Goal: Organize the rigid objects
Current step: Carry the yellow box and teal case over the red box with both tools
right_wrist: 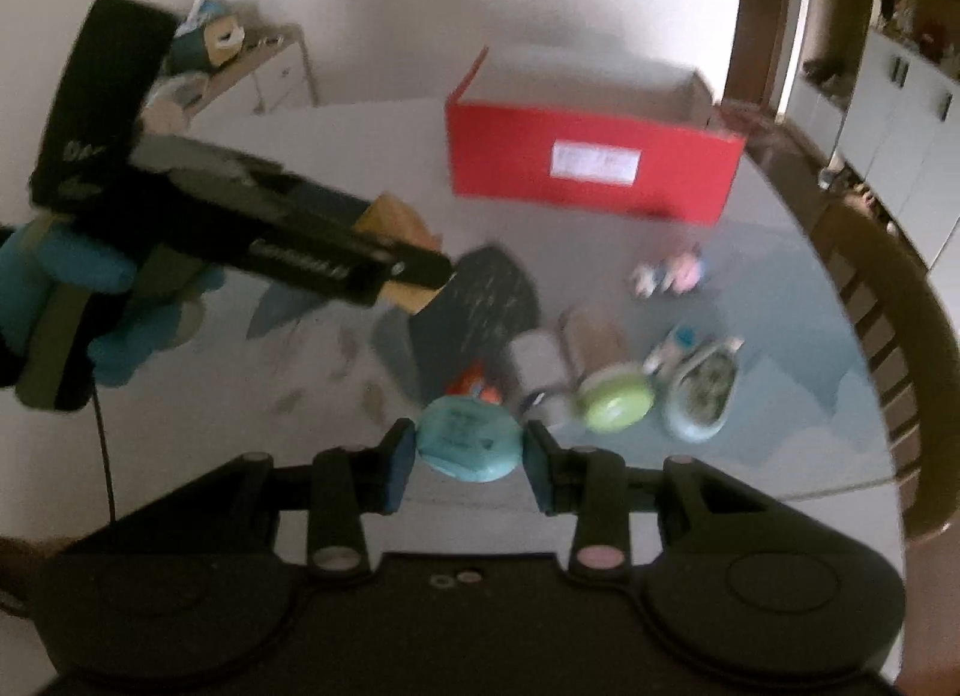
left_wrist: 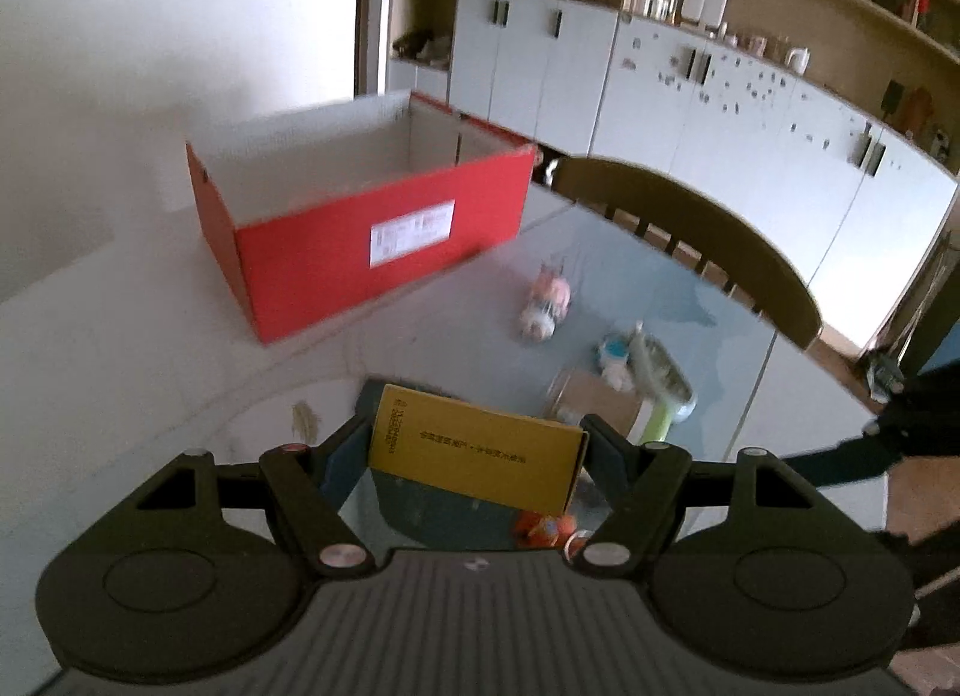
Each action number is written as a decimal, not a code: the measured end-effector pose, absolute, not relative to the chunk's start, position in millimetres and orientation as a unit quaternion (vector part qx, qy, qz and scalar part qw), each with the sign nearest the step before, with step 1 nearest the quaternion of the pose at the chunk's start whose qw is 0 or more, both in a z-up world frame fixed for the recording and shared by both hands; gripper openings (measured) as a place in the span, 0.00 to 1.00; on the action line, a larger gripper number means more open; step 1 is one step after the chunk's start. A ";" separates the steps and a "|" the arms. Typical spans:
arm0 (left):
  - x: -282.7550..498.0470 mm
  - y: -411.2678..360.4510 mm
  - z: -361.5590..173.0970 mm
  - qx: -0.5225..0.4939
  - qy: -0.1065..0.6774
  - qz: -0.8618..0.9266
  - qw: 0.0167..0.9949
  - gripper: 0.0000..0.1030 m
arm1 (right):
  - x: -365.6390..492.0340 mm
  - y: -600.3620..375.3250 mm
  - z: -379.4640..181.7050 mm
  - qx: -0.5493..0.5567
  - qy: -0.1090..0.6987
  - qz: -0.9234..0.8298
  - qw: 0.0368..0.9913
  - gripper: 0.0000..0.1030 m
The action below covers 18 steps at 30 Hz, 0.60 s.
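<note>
My left gripper [left_wrist: 477, 444] is shut on a yellow carton [left_wrist: 474, 456] and holds it above the glass table [left_wrist: 390, 336]; it also shows in the right wrist view [right_wrist: 414, 270], carton [right_wrist: 396, 222] between its fingers. My right gripper [right_wrist: 468, 450] is shut on a round teal object [right_wrist: 468, 447] held above the table. An open red box [left_wrist: 372, 240] with a white label stands at the back; in the right wrist view the red box [right_wrist: 594, 162] is ahead and right.
On the table lie a pink toy [left_wrist: 549, 303], a green round toy [right_wrist: 615, 402], a teal dish [right_wrist: 702, 390], a small brown carton [left_wrist: 600, 402], a white cylinder [right_wrist: 534, 366] and an orange toy [left_wrist: 543, 528]. A wooden chair [left_wrist: 690, 222] stands at the far right edge.
</note>
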State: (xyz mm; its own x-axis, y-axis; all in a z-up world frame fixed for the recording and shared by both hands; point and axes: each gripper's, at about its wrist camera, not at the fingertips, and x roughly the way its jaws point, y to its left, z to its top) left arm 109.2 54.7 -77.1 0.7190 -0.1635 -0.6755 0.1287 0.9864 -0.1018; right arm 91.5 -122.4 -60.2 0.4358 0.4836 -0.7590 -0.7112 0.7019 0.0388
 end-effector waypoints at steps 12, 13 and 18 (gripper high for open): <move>123.3 49.9 -23.7 -0.024 0.328 -0.064 0.942 0.73 | 127.7 -125.3 -8.7 -0.142 0.341 0.338 0.866 0.37; 124.8 49.9 -20.8 -0.024 0.327 -0.063 0.943 0.73 | 131.2 -124.8 -6.3 -0.142 0.339 0.337 0.867 0.37; 139.1 52.2 -4.4 -0.014 0.314 -0.062 0.947 0.73 | 151.1 -122.4 5.7 -0.141 0.323 0.334 0.874 0.37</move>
State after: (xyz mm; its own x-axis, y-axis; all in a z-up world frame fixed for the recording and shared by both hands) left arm 139.1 52.2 -4.4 0.7950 -0.1260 -0.5934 0.1083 0.9920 -0.0655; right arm 151.1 -122.4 5.7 0.5671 0.4931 -0.6597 -0.6757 0.7366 -0.0303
